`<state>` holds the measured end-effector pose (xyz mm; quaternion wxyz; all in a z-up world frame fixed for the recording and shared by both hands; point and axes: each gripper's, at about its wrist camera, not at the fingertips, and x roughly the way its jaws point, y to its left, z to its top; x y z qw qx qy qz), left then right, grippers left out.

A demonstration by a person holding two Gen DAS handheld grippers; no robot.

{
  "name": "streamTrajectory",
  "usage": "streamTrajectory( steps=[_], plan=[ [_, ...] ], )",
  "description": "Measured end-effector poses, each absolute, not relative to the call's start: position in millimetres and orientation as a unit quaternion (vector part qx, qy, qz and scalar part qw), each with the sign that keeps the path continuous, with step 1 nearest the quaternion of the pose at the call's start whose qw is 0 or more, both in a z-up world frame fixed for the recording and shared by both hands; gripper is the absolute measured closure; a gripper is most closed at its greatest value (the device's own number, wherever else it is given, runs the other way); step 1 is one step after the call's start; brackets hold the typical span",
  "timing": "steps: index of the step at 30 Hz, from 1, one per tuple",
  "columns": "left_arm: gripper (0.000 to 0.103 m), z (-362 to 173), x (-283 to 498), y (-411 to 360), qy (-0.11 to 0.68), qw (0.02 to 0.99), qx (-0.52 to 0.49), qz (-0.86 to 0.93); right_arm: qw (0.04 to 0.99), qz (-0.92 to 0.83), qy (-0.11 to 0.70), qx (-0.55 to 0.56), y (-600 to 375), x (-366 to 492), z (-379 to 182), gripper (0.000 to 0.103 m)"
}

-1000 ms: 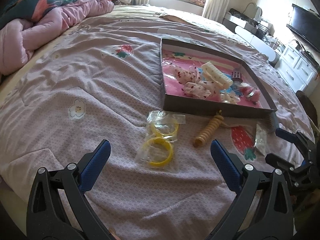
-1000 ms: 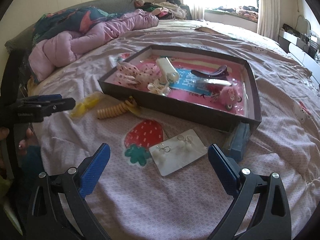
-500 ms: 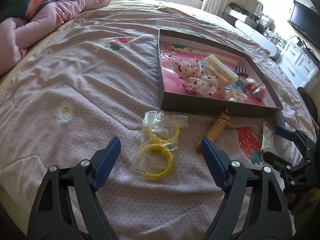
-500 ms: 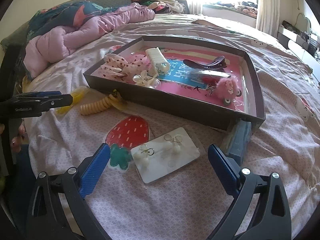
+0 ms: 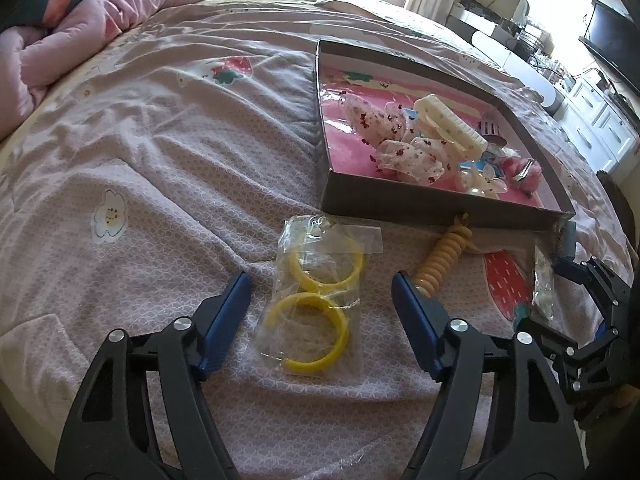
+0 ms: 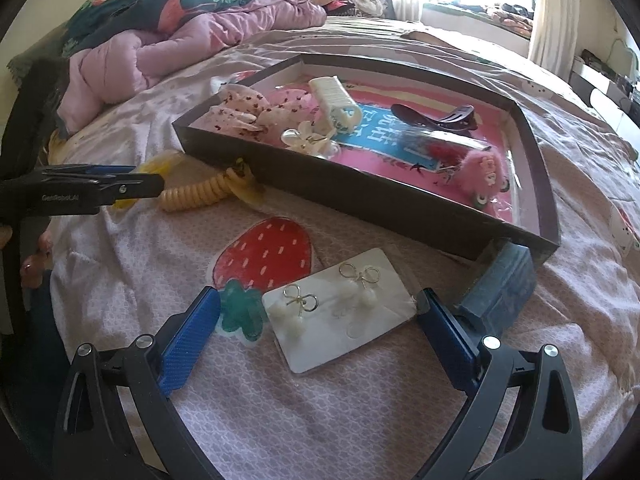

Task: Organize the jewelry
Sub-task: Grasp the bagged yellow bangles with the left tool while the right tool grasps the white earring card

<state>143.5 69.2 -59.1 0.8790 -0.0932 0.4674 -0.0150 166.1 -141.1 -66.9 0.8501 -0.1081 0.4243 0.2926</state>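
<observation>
Here, both grippers spread: left gripper [image 5: 320, 300] straddles the bagged yellow bangles [image 5: 316, 300], light, slippery film; right gripper [image 6: 318, 320] flanks the stiff earring card [image 6: 340, 308], beside the tray's [image 6: 360, 204] near edge; pinch edges.

Bed: I am seeing a pink quilted cover [image 5: 168, 184] spreading wide, printed with strawberries and flowers.
Tray: a dark shallow tray [image 6: 360, 196] is sitting on the cover.
Bangles: a clear bag of two yellow bangles [image 5: 316, 300] is lying near the tray's front wall.
Coil: a cream spiral hair tie [image 5: 442, 258] is touching that wall.
Card: an earring card [image 6: 340, 308] is lying beside the strawberry print.
Block: a blue block [image 6: 500, 288] is leaning at the tray's corner.
Far end: a pink duvet [image 6: 160, 52] is lying bunched.
</observation>
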Motion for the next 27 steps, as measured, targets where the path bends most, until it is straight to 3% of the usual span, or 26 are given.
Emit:
streamTrajectory(
  steps=[2,7,10,27],
  plan=[
    [0.046,-61,144,69,0.470,0.878,-0.092,-0.015,0.846,0.301,0.426,-0.111,-137,166,-68,0.021],
    [0.068,-60,143,67,0.470,0.878,-0.088,-0.020,0.842,0.317,0.420,-0.121,-127,163,-67,0.030],
    [0.070,-59,142,66,0.468,0.879,-0.088,-0.024,0.840,0.326,0.415,-0.123,-122,160,-65,0.034],
    [0.072,-30,118,55,0.438,0.893,-0.096,-0.047,0.832,0.371,0.398,-0.105,-109,138,-45,0.035]
  ],
)
